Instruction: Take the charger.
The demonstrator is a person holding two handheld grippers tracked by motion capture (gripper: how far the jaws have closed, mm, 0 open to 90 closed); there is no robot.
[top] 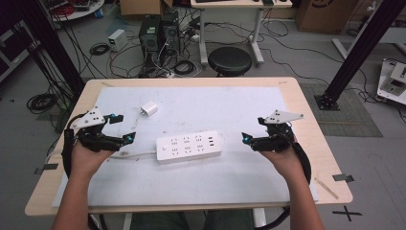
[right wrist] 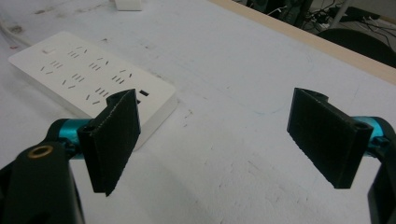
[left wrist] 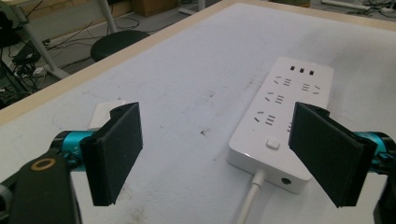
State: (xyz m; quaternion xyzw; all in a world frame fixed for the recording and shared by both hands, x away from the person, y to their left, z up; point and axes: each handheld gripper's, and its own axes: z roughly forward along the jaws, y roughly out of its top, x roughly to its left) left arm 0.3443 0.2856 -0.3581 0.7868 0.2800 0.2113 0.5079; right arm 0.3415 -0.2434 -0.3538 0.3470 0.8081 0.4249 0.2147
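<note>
Behind left jaw, half-hidden white adapter

White power strip with dark socket slots at frame centre, small white adapter upper left, black tongs with teal joints, white mat on pale wood worktop, black stool.

The power strip looks smooth, glossy white plastic; the counter shows pale wood edging under a scuffed matt white sheet.
</note>
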